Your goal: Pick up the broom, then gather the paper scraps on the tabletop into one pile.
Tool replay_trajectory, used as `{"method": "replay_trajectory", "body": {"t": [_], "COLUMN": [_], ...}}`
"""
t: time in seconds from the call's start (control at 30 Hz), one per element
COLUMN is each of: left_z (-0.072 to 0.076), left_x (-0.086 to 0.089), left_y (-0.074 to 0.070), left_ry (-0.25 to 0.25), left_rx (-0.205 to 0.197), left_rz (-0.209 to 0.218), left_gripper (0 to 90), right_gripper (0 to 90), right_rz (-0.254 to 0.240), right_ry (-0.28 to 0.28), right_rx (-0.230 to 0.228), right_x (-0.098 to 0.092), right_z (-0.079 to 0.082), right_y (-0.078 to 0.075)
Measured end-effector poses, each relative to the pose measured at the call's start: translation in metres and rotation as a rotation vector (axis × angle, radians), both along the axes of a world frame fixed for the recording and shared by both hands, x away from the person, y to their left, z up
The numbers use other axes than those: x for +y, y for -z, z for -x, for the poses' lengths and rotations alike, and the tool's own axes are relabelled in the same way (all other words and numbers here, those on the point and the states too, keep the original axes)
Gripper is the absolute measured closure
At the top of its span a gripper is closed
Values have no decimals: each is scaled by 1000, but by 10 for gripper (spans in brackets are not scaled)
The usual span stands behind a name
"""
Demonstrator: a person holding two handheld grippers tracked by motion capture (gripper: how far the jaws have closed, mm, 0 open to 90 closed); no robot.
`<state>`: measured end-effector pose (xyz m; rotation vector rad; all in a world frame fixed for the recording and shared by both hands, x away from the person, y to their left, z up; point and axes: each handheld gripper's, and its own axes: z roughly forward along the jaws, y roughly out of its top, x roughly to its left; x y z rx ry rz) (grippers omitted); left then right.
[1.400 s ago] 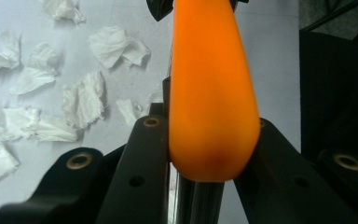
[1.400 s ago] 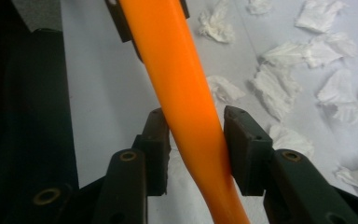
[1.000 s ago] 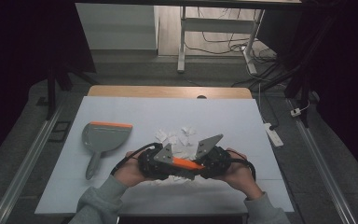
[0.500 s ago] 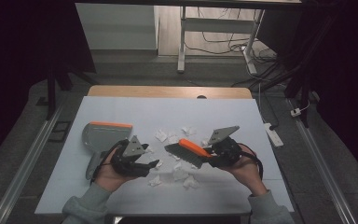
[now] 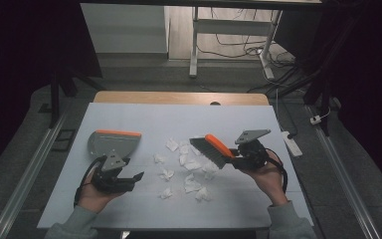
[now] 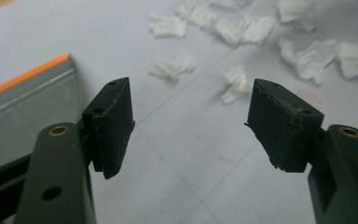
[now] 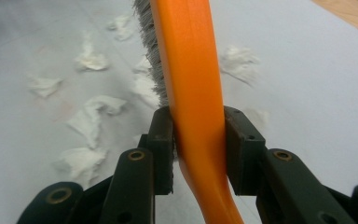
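**Brush clamped in right gripper above scattered paper scraps; left gripper wide and empty**

The brush [image 5: 213, 150] is held over the table's [image 5: 258, 119] centre-right, its grey bristles facing down toward the paper scraps [image 5: 191, 164]. From the high view, contact between bristles and scraps cannot be judged. The right gripper [image 5: 236, 160] has both jaws pressed against the orange handle [image 7: 193, 93]; in the right gripper view the handle's far end is cut off at the top edge, and only a strip of bristles shows at its 9 o'clock side.

The scraps lie loosely spread at mid-table, several blurred.

The left gripper [image 5: 132, 180] sits at 8 o'clock from the scraps, jaws wide apart with nothing between them. The dustpan [image 5: 113, 143], grey with an orange lip, lies flat just at 12 o'clock of that gripper; its handle is hidden beneath the gripper and hand [image 5: 92, 191].
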<state>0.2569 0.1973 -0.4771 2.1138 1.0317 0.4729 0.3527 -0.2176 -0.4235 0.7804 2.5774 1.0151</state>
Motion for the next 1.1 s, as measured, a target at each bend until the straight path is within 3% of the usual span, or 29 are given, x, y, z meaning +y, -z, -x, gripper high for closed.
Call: {"method": "replay_trajectory", "body": {"t": [0.33, 0.7, 0.83, 0.97, 1.1], "left_z": [-1, -3, -6, -6, -7], "left_x": [13, 18, 18, 19, 21], "left_y": [10, 11, 10, 11, 15], "left_ry": [-31, -36, -30, -23, -19], "left_rx": [15, 14, 14, 16, 22], "left_rz": [8, 10, 12, 8, 14], "left_gripper": [305, 305, 305, 305, 305], "right_gripper": [668, 669, 669, 670, 670], "right_rz": [-15, -15, -13, 26, 104], "right_ry": [114, 157, 182, 219, 250], "right_rx": [-13, -16, -15, -15, -3], "right_x": [-18, -20, -20, -16, -7], "right_z": [-5, -10, -20, -36, -61], "right_y": [3, 6, 4, 3, 2]}}
